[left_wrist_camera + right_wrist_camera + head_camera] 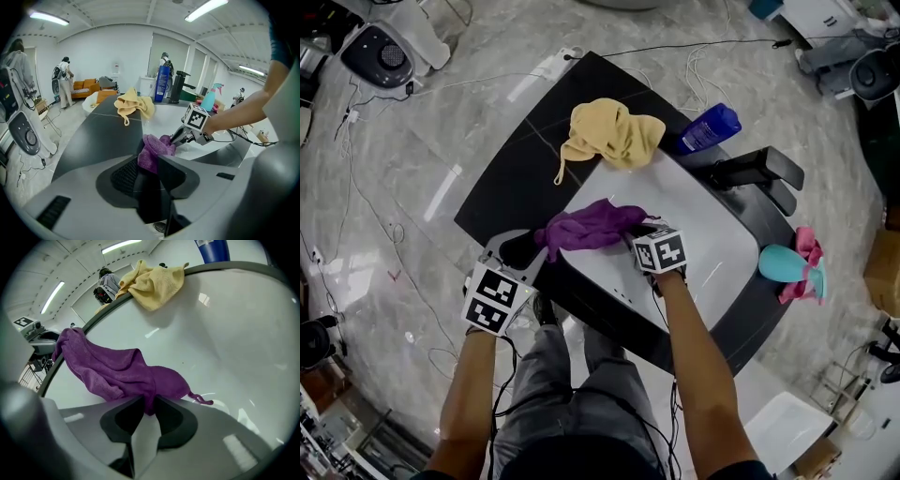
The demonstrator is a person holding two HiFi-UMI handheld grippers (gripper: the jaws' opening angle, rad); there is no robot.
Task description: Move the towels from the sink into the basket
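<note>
A purple towel [591,227] lies stretched across the near left rim of the white sink [712,234]. My left gripper [530,246] is shut on its left end, and the cloth bunches between the pads in the left gripper view [152,152]. My right gripper [642,232] is shut on its right end, inside the basin, with a fold of towel [112,369] pinched between the jaws. A yellow towel [614,131] is draped over the sink's far rim and also shows in the right gripper view [152,284].
A blue bottle [710,127] and a black faucet [759,169] stand on the dark counter [506,187] behind the sink. A teal spray bottle [787,264] and a pink cloth [811,246] sit at the right. Cables trail over the marble floor.
</note>
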